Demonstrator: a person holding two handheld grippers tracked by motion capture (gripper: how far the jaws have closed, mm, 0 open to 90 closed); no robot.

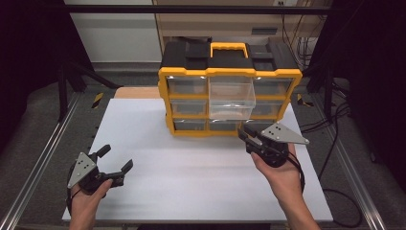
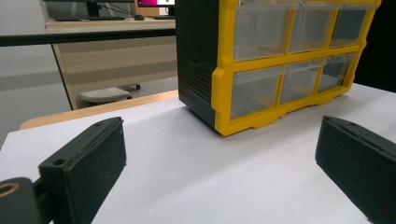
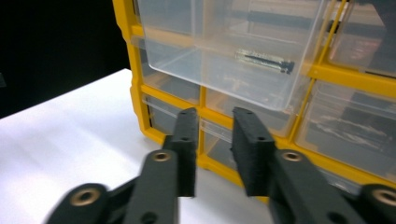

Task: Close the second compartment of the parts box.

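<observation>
while one yellow-and-black organiser (image 1: 230, 91) stands at the far edge of the white counter (image 1: 191, 167), w/ nine clear drawers in three rows of three, one drawer (image 1: 231, 98), top-middle, is pulled out. two claws: right claw (image 1: 248, 135) just in front of the bottom row, jaws nearly together w/ nothing between; left claw (image 1: 115, 159) well apart from it, jaws wide.

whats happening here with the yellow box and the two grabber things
A person holds a gripper in each hand at a white table. A yellow and black drawer organizer stands at the far side, with one clear drawer in its middle column pulled out. The right gripper is right in front of the cabinet's lower drawers, jaws nearly together with nothing between them. The left gripper rests wide open near the table's front left corner, away from the cabinet.
</observation>
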